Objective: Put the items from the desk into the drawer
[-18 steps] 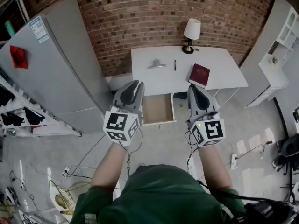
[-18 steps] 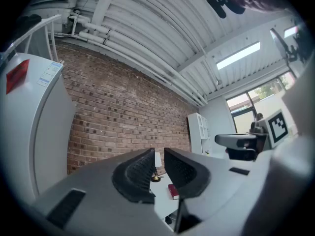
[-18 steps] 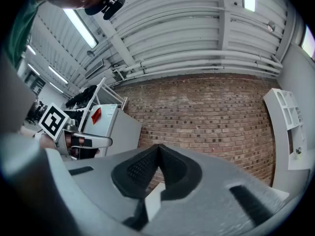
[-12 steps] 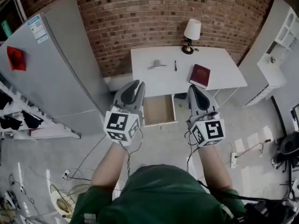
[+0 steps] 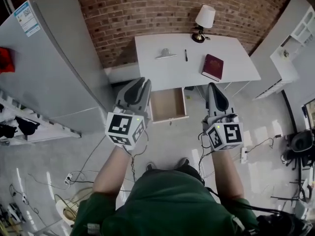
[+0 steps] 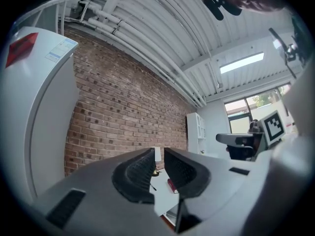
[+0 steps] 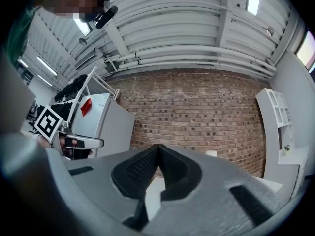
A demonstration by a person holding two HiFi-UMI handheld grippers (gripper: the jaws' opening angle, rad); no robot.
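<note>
Above the grey floor (image 5: 170, 144), both hands hold their grippers out forward, roughly level and side by side. The left gripper's (image 5: 139, 82) jaws stand a narrow slit apart with nothing between them. The right gripper's (image 5: 212, 85) jaws are pressed together, empty. Ahead, between the two pairs of jaws, the pale wooden drawer (image 5: 167, 104) is pulled open under the white tabletop (image 5: 167, 75). Beyond the jaws lie a maroon book (image 5: 212, 67), a black pen (image 5: 186, 55) and a silver clip (image 5: 166, 54), with a white-shaded lamp (image 5: 204, 21) by the rough brick wall (image 5: 147, 9).
</note>
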